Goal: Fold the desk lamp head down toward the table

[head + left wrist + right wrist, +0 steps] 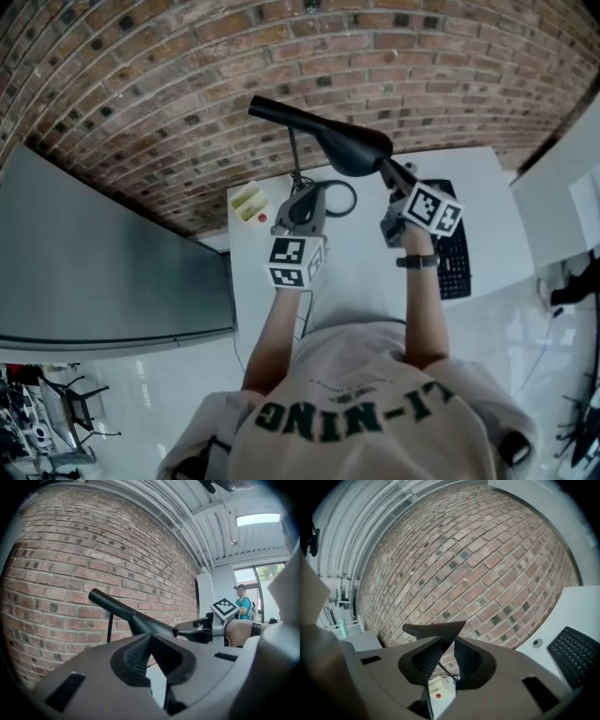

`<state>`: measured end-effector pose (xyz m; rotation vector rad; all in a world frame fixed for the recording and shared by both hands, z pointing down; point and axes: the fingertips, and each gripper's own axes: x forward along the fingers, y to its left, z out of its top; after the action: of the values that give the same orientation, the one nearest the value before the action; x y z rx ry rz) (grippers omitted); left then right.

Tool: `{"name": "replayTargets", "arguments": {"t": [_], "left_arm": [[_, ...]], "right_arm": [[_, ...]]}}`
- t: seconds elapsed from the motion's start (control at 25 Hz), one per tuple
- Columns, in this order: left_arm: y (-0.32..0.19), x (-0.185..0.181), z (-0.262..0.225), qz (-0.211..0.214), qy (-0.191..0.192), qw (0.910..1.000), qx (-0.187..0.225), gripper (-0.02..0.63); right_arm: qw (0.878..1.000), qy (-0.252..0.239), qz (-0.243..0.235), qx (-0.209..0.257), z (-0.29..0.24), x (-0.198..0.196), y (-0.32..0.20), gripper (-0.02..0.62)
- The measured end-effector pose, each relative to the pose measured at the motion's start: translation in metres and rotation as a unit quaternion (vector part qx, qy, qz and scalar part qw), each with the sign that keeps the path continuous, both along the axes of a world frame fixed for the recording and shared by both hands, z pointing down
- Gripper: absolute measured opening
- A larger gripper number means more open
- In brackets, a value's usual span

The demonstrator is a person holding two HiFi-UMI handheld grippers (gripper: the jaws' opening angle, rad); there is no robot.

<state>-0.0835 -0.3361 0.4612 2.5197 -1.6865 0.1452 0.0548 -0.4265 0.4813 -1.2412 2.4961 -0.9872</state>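
Your left hand-held gripper [150, 637] sits closed and empty while your right hand-held gripper [446, 639] pinches the lamp head [323, 136], seemingly mid-fold, so press it down toward the bench [487, 183].

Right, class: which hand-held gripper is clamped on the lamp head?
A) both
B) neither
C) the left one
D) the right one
D: the right hand-held gripper has its jaws closed on the end of the lamp head, while the left hand-held gripper is shut with nothing between its jaws.
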Motion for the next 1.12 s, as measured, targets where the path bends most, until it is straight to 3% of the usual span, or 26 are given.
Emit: {"name": "replayTargets", "arguments": {"t": [1.12], "left_arm": [[-0.001, -0.009, 0.025, -0.011, 0.002, 0.9996, -0.025, -0.008]], "right_arm": [[0.999, -0.012, -0.024, -0.034, 0.042, -0.021, 0.0, 0.071]]}}
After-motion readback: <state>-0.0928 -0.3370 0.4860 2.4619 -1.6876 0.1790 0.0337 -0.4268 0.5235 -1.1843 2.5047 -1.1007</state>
